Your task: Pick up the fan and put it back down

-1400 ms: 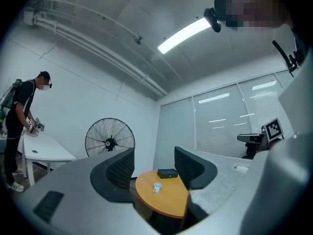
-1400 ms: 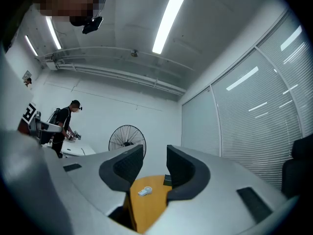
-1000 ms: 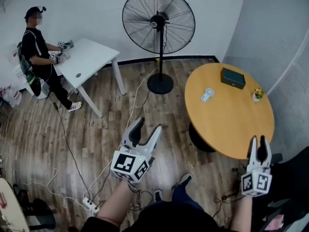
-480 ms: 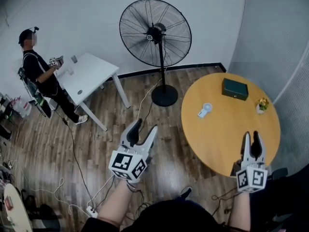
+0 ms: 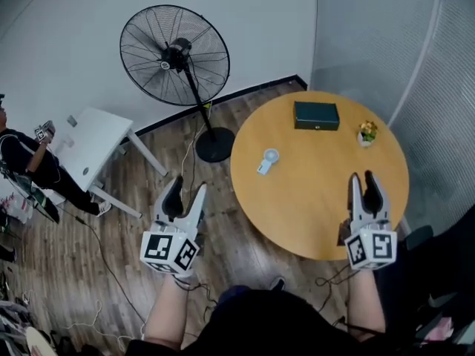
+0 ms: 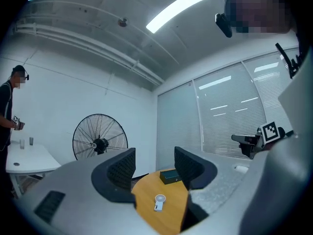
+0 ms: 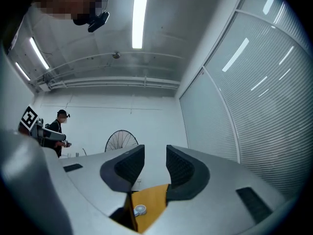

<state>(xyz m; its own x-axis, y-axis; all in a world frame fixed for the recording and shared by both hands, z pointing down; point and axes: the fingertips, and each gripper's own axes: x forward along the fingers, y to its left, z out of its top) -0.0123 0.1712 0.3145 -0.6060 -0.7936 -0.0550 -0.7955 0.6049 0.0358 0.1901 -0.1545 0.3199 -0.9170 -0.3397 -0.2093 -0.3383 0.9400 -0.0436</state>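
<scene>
My left gripper (image 5: 187, 190) hangs over the wood floor (image 5: 126, 236), jaws spread and empty. My right gripper (image 5: 363, 180), its jaws closing on nothing, is now above the round table (image 5: 304, 199); a second ago it was short of the rim. The small white fan (image 5: 267, 160) lies untouched on that table, left of the dark green box (image 5: 316, 115). My marker cubes (image 5: 169, 252) show only black-and-white squares.
</scene>
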